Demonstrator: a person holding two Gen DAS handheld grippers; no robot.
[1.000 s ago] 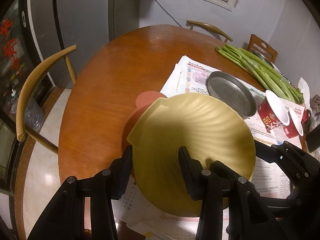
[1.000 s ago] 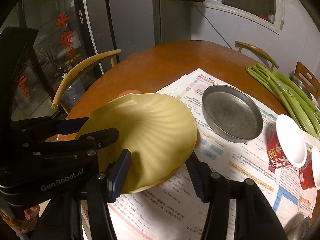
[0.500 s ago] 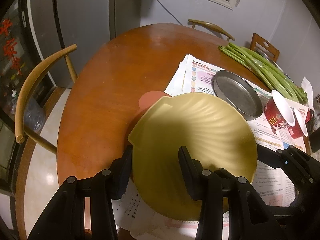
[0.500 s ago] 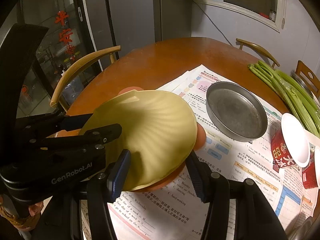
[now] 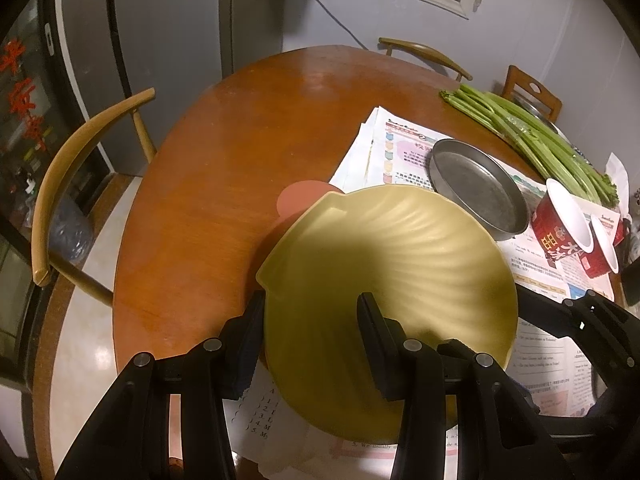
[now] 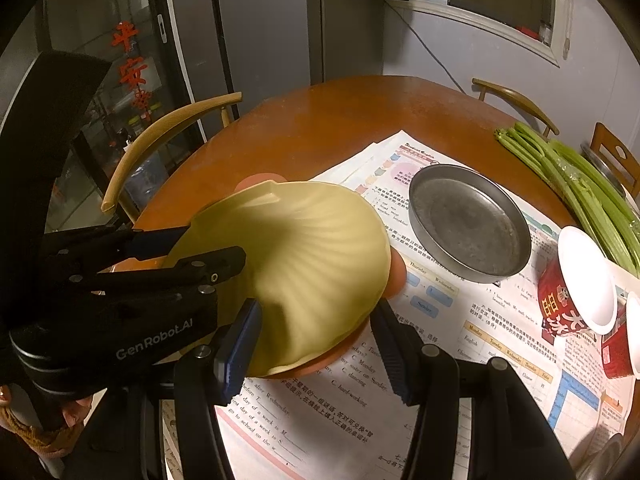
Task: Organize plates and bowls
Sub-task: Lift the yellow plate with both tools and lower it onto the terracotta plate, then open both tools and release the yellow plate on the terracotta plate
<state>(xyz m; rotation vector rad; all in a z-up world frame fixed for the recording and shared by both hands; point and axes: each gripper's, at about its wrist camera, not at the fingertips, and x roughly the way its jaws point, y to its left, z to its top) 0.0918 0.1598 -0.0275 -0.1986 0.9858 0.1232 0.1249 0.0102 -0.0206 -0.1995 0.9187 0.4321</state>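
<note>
Yellow shell-shaped plate (image 5: 388,280) sits tilted over an orange plate (image 5: 298,200) on the wooden table (image 5: 224,168). Left gripper (image 5: 310,320) angled downward, clenched on its near rim. Right wrist view: right gripper (image 6: 316,328) grasps the opposite edge; orange plate mostly hidden. Both hands barely shifted since a second ago.

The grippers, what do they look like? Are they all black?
Mostly black. The left gripper has long flat black fingers, blue on one inner side, small silver screw heads, and white letters saying GenRobot.AI on its body. The right gripper has two black fingers with ribbed pads, one showing a blue edge, and round silver bolts. A brown braided cord hangs near the left one.
</note>
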